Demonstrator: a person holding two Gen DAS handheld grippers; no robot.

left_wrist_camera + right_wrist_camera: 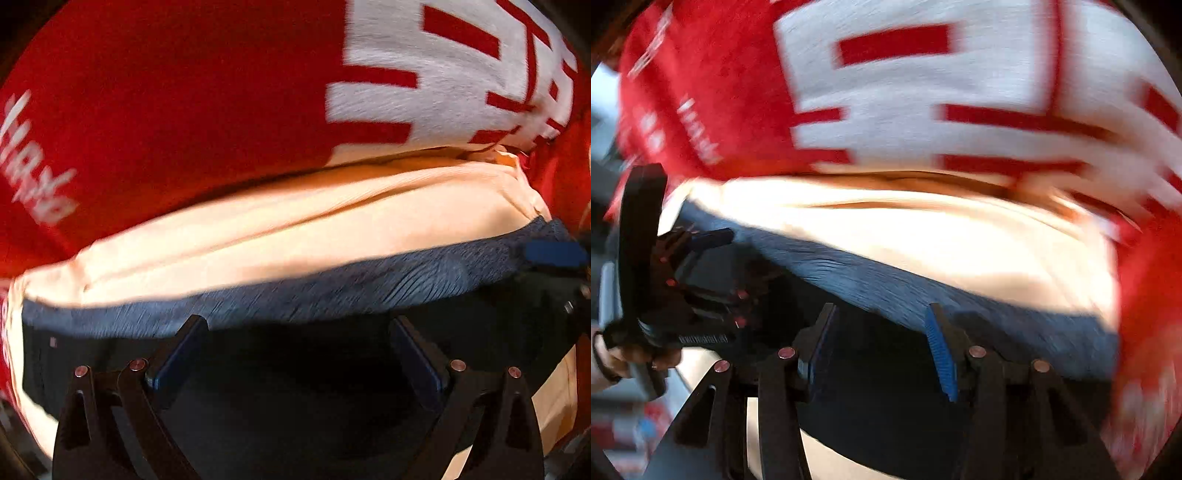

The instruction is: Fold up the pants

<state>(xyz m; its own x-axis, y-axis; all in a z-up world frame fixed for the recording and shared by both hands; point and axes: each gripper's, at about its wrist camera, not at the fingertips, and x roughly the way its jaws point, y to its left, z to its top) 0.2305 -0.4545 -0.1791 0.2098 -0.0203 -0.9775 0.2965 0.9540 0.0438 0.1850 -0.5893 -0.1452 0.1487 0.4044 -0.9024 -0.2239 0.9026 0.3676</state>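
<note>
Both views are blurred by motion, so fine detail is hard to make out. One pair of pants (pixel 314 291) lies across a red cloth (pixel 166 110) with large white lettering; the visible part is a grey-blue ribbed band, likely the waistband, with pale cream fabric (pixel 295 229) just beyond it, though whether that cream layer belongs to the pants cannot be told. The dark near part of the garment is lost in shadow.

Two grippers are present. The left gripper (pixel 295 354) has its fingers spread wide apart, the tips at the near edge of the band, clasping nothing visible. The right gripper (pixel 882 347) is likewise parted, its blue ribbed pad (pixel 942 354) against the band's near edge. In the right view, the left gripper (pixel 698 258) sits at the band's left end, a bare hand (pixel 631 358) around its handle, partly cut off by the frame.
</note>
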